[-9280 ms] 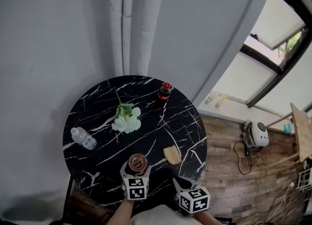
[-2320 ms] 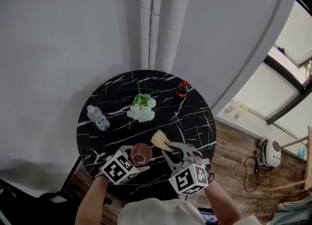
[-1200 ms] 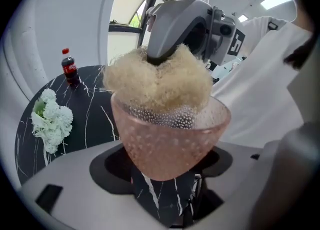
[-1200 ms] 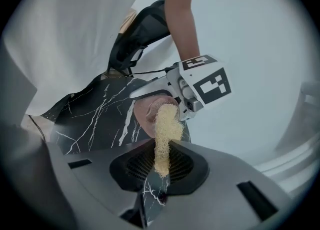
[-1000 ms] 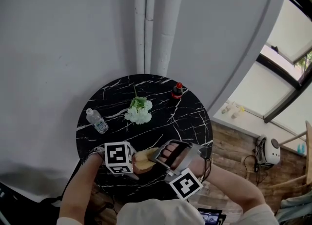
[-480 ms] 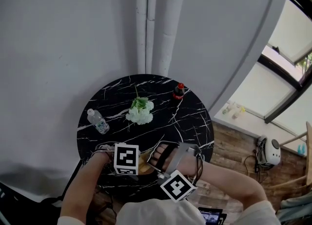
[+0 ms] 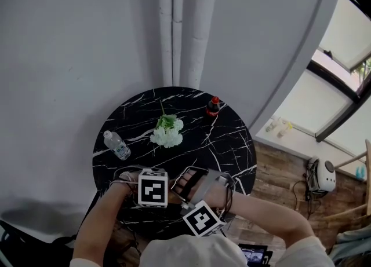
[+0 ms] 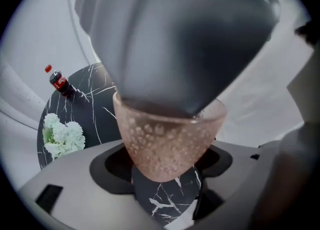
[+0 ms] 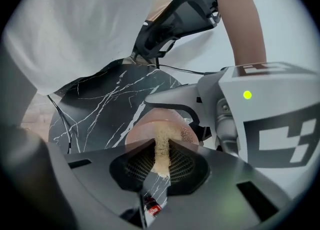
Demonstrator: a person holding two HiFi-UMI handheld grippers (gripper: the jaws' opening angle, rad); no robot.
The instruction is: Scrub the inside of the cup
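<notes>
- Left: pink cup (image 8: pixel 170 139) clamped near its base in left gripper (image 8: pixel 167 168), over table's (image 7: pixel 226 138) near edge.
- Middle: mouth facing right gripper (image 9: pixel 162 168), long axis along left jaws.
- Right: sponge (image 9: pixel 161 149) pinched there, reaching into cup; closer to left gripper than half a second ago.

Head view hangs high, staring steeply down at the round marble desk (image 7: pixel 226 138). Left gripper view and right gripper view sit super close, looking along their own jaws, both catching the pink cup (image 8: pixel 170 146). Head and left share the cola bottle (image 7: pixel 213 106)
</notes>
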